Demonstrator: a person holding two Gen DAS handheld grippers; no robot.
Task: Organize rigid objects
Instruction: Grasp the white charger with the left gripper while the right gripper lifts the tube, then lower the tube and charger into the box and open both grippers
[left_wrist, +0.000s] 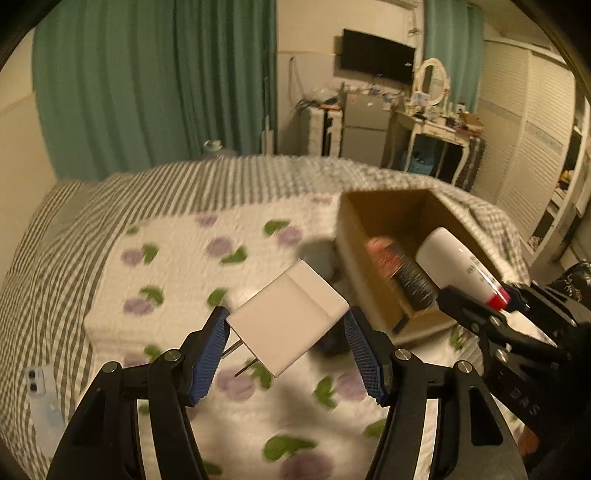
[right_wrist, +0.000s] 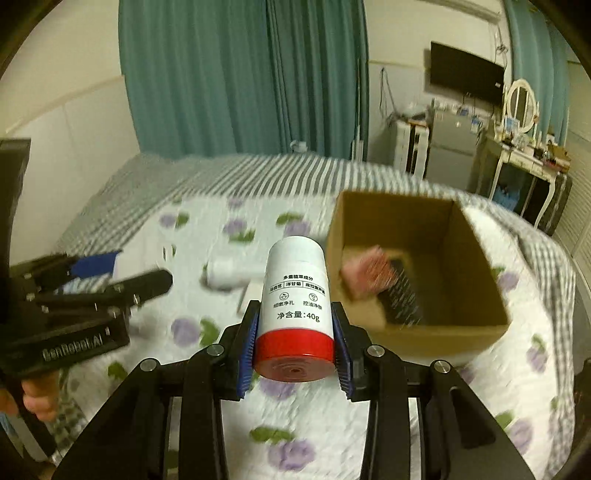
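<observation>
My left gripper (left_wrist: 288, 332) is shut on a white charger plug (left_wrist: 288, 319) with metal prongs, held above the flowered bedspread, left of the cardboard box (left_wrist: 354, 236). My right gripper (right_wrist: 295, 347) is shut on a white bottle with a red cap (right_wrist: 295, 306), near the box's (right_wrist: 436, 338) front left corner. The bottle also shows in the left wrist view (left_wrist: 458, 262), over the box's near end. Inside the box lies a pink and black tube (right_wrist: 384, 284). The left gripper (right_wrist: 122, 284) shows at the left of the right wrist view.
A white phone (left_wrist: 40, 402) lies on the striped blanket at the left. The bed (left_wrist: 184, 192) fills the middle. Green curtains (left_wrist: 147, 85), a small fridge (left_wrist: 364, 125) and a cluttered dressing table (left_wrist: 439, 125) stand behind it. White louvred wardrobe doors (left_wrist: 532, 129) are at the right.
</observation>
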